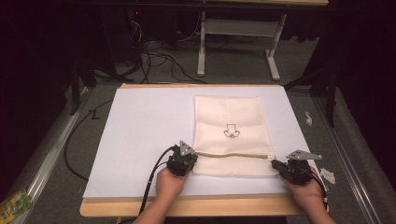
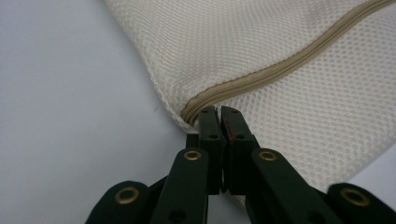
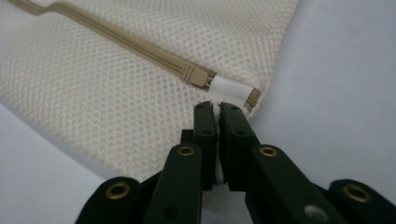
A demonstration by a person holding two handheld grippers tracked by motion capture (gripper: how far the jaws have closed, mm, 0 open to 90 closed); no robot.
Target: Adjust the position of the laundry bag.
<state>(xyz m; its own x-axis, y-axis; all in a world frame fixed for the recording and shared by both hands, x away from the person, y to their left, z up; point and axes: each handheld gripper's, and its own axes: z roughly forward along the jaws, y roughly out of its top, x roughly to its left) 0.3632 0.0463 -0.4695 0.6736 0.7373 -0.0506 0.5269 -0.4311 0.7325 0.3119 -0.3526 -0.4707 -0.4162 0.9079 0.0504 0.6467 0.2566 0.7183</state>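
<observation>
I hold both grippers, left [image 2: 219, 111] and right [image 3: 215, 106], clamped on the bag [image 1: 232, 121] at its zipper [image 2: 280, 67] ends; next, probably unzipping.

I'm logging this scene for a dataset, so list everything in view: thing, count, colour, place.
Mesh bag: one, cream, flat on the sheet, right of centre.
Zipper: one, tan, across the bag's near end.
Slider: one, tan, at the zipper's right end by a white tab.
Sheet: one, white, covering the table.
Table: one, wooden, under the sheet.
Cables: several, black, on the floor beyond.
Left gripper: black, shut on the bag's left edge.
Right gripper: black, shut on its right edge.
</observation>
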